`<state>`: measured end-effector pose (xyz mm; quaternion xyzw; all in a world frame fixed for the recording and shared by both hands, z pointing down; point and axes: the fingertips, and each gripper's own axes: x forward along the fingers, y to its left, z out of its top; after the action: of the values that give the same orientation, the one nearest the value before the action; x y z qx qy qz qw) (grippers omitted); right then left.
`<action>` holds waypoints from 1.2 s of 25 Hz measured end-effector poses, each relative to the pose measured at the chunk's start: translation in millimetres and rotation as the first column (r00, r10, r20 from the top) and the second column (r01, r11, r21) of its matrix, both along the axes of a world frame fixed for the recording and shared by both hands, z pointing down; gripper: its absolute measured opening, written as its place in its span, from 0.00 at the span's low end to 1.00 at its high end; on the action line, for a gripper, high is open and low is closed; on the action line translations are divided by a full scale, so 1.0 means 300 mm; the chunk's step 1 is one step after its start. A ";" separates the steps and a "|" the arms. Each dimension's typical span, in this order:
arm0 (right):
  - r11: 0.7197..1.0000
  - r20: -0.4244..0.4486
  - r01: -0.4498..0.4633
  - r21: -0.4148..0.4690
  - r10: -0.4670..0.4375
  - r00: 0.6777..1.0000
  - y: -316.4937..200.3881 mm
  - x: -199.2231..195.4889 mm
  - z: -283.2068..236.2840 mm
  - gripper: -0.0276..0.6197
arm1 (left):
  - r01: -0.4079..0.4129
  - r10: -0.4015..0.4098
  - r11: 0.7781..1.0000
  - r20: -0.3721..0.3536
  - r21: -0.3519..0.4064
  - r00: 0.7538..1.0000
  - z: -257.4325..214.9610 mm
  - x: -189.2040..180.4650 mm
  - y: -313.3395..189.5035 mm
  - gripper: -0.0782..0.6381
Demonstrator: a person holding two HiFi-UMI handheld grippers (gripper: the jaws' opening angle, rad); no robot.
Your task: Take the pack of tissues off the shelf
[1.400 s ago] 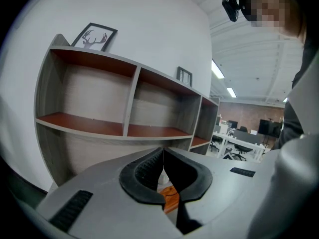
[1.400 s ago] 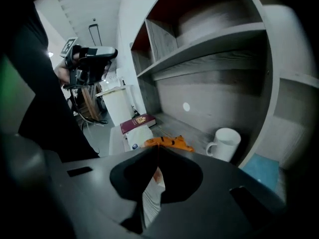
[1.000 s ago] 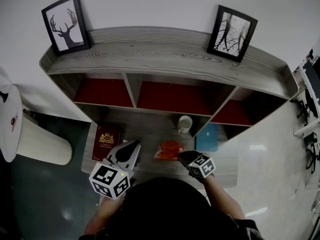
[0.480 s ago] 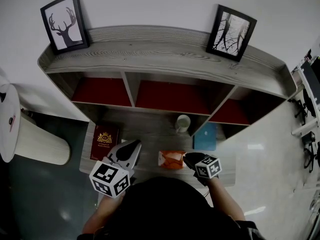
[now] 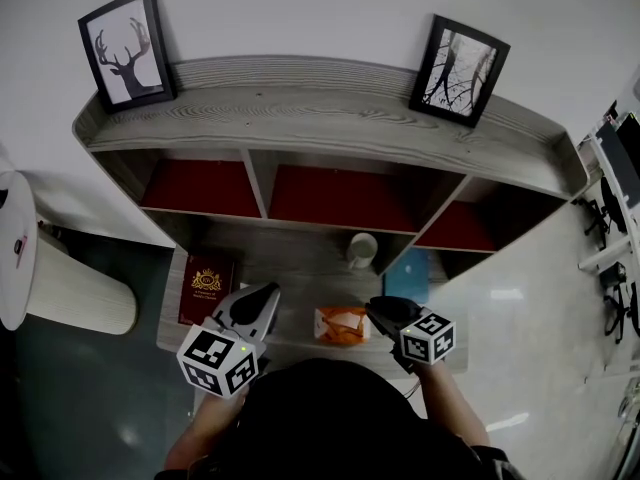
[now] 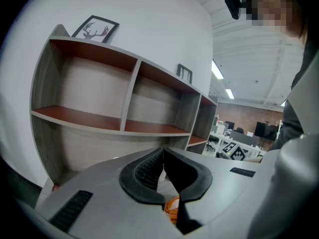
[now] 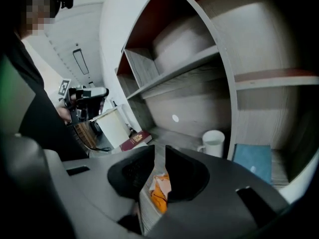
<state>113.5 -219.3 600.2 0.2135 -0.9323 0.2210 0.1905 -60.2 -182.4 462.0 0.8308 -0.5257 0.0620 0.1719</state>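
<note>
right claw (image 5: 380, 311) is clamped on just the thin edge of the pack of tissues (image 5: 341, 325), which is in front of the mug (image 5: 362, 250) near the shelf (image 5: 300, 268) lip, left claw (image 5: 266, 292) shut on nothing, so that skimpy pinch could slip and drop it.

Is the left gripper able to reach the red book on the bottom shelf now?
Probably yes: the red book lies just left of the left gripper, nothing between them, though its shut jaws must open first.

Open office: desks (image 6: 222, 134), monitors (image 6: 261, 129), strip lights (image 6: 218, 69).
</note>
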 end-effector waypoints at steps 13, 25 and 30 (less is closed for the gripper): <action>0.969 0.164 0.068 0.238 -0.109 0.980 0.033 -0.161 -0.432 0.08 | -0.061 0.063 0.995 -0.025 0.075 0.998 -0.126 0.033 0.000 0.13; 0.917 0.257 0.017 0.399 -0.129 0.958 0.089 -0.190 -0.697 0.08 | -0.085 0.079 0.984 0.045 0.158 0.996 -0.200 0.071 0.003 0.13; 0.897 0.304 0.022 0.442 -0.173 0.937 0.133 -0.192 -0.752 0.08 | -0.074 0.064 0.975 0.054 0.211 0.996 -0.237 0.087 0.013 0.13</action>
<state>55.9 -179.6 374.6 0.1619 -0.9862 0.0320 -0.0123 -34.2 -178.5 390.8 0.8605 -0.5041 0.0307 0.0673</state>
